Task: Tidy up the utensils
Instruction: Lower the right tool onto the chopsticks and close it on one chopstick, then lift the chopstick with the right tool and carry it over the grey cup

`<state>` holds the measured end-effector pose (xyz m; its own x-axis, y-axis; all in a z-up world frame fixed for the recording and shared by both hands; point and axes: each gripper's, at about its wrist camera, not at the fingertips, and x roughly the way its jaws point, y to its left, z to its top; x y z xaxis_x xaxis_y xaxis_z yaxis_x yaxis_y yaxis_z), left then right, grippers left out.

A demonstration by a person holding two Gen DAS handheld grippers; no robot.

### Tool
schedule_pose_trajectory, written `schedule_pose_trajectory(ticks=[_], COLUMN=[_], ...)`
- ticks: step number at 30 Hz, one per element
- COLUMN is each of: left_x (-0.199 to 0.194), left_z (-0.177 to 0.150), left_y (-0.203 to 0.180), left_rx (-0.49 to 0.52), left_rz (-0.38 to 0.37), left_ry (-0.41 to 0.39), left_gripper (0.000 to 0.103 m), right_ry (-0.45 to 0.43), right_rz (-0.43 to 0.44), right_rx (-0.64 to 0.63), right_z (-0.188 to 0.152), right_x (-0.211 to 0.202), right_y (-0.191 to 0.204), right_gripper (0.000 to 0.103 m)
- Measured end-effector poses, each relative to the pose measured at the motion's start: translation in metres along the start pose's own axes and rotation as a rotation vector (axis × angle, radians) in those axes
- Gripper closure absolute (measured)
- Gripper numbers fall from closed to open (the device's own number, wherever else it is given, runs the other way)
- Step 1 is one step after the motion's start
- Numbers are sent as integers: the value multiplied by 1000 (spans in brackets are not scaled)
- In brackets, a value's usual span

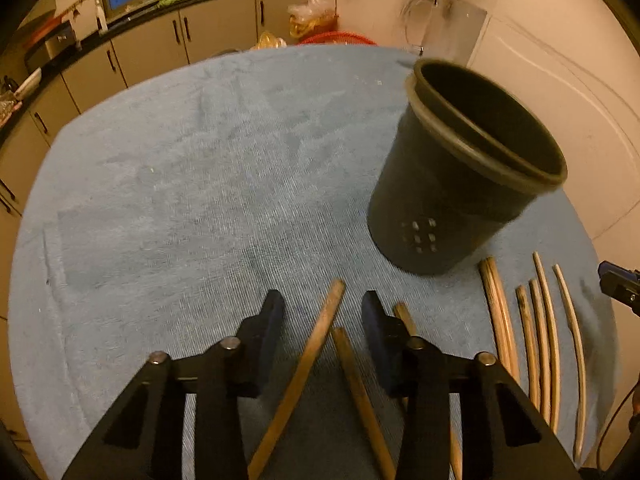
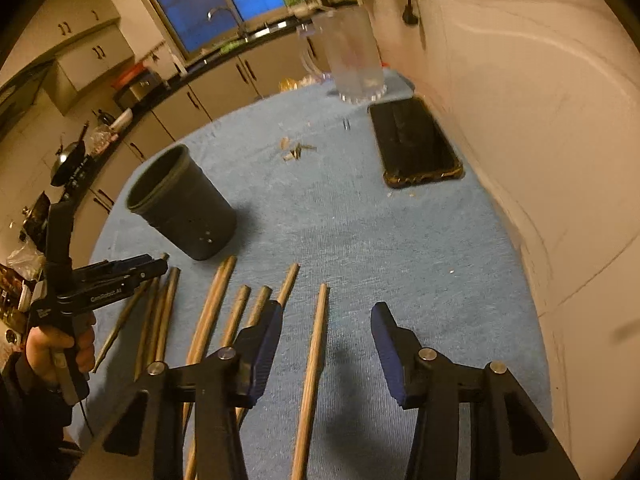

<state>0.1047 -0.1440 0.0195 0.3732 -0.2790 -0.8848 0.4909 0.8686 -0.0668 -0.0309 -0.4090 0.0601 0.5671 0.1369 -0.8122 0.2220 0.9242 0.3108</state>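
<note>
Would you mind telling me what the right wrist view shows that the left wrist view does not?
Only the right wrist view shows the black phone near the wall, small scraps on the cloth, and the hand holding the left tool. Only the left wrist view shows the red basket rim beyond the table. Both share the dark holder, the chopsticks, the blue cloth and the clear jug.

Two matte black handheld grippers, blue-padded at the tips

The left gripper [image 1: 323, 312] and right gripper [image 2: 326, 322] share a build — angular black linkage arms, round silver pivot pins, flat dark-blue pads on the fingers [image 2: 267, 340]. Seen from the right wrist camera, the left gripper's body carries white lettering, too blurred to read surely; a bare-skinned left hand [image 2: 54, 350] — dark sleeve at the wrist — wraps its grip.
</note>
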Motion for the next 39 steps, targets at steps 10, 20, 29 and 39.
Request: schedule_pose_trajectory(ticks=[10, 20, 29, 39], left_x=[-21, -28, -3, -12], left_z=[-33, -43, -12, -9], left_y=[37, 62, 51, 42], left_rx=[-173, -224, -195, -211], left_rz=[-135, -164, -102, -75], left_ry=[21, 46, 111, 64], left_gripper=[96, 96, 95, 96], right_ry=[80, 94, 179, 152], right_rz=[-32, -95, -63, 12], right_rx=[-67, -113, -101, -72], right_z=[2, 2, 18, 24], right_x=[38, 56, 64, 44], right_y=[18, 24, 19, 20], right_gripper=[68, 87, 87, 93])
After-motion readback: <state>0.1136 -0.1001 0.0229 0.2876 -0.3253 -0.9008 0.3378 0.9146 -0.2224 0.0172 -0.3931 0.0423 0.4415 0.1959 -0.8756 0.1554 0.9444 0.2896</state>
